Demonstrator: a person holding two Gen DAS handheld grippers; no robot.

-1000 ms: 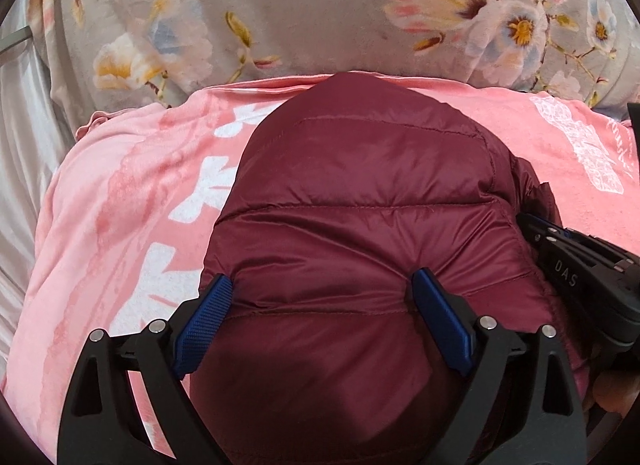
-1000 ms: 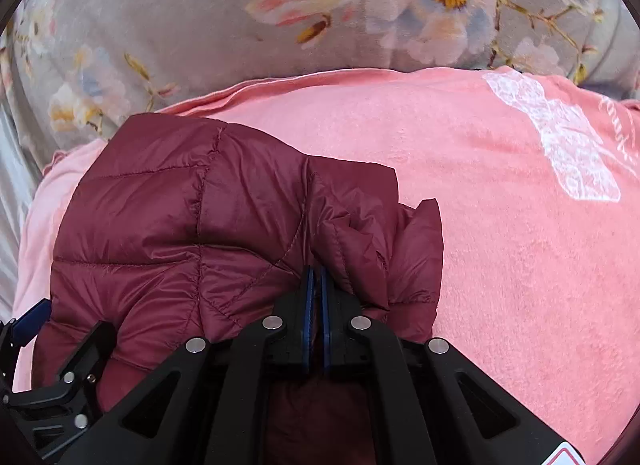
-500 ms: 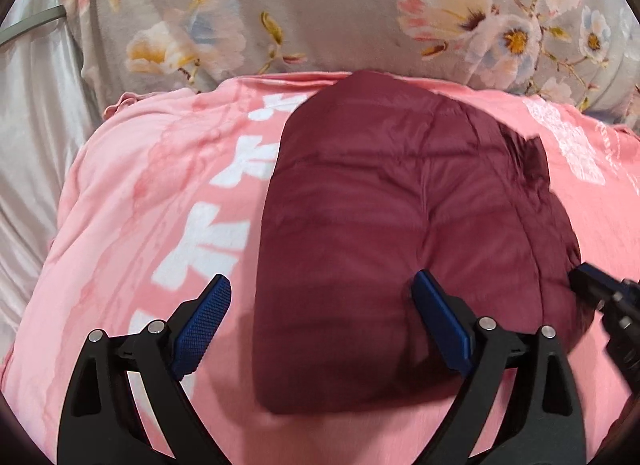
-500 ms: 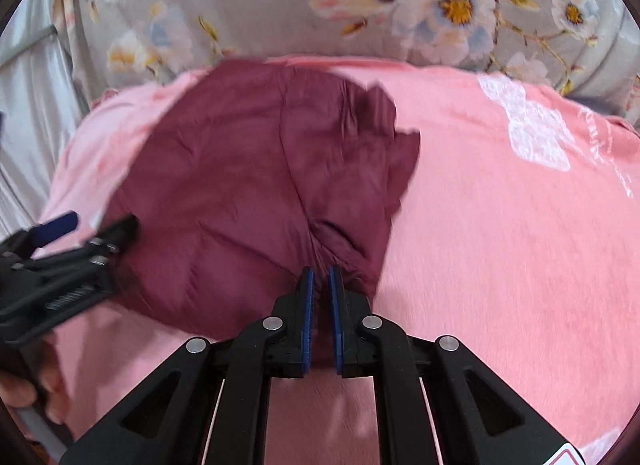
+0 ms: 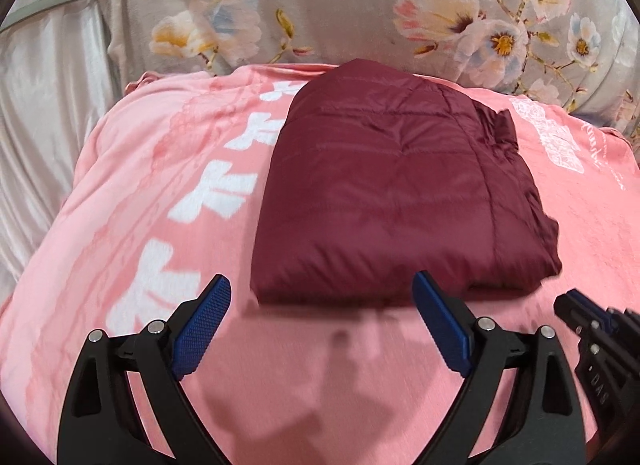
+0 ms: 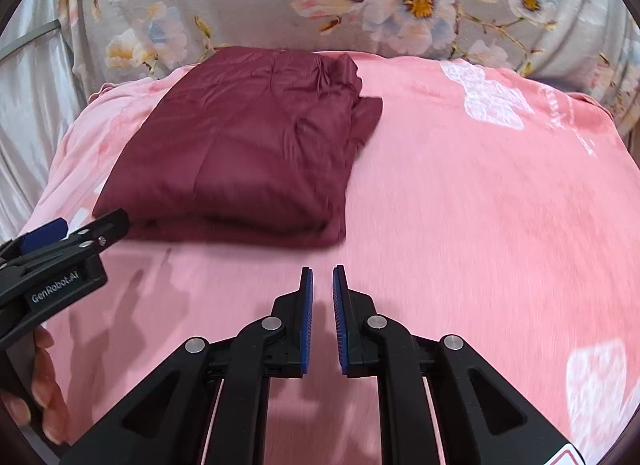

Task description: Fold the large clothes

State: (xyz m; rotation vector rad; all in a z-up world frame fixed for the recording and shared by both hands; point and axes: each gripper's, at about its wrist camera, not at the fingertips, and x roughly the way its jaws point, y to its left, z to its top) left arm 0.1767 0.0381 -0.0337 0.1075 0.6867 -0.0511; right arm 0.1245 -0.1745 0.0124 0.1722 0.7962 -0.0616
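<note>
A dark red quilted jacket (image 5: 392, 185) lies folded into a compact block on a pink blanket (image 5: 160, 169); it also shows in the right wrist view (image 6: 240, 153). My left gripper (image 5: 322, 291) is wide open and empty, just short of the jacket's near edge. My right gripper (image 6: 322, 277) is slightly open with a narrow gap between the pads, empty, and also short of the jacket's near edge. The right gripper's tip shows at the right of the left wrist view (image 5: 592, 329); the left gripper shows at the left of the right wrist view (image 6: 60, 249).
The pink blanket (image 6: 480, 205) with white prints covers the bed. A grey floral quilt (image 5: 320, 5) lies behind it. A pale satin sheet (image 5: 40, 105) is at the far left. A hand (image 6: 44, 393) holds the left gripper.
The right gripper let go of the jacket and opened slightly. Both grippers pulled back toward me, off the jacket, which now lies folded on the blanket.
</note>
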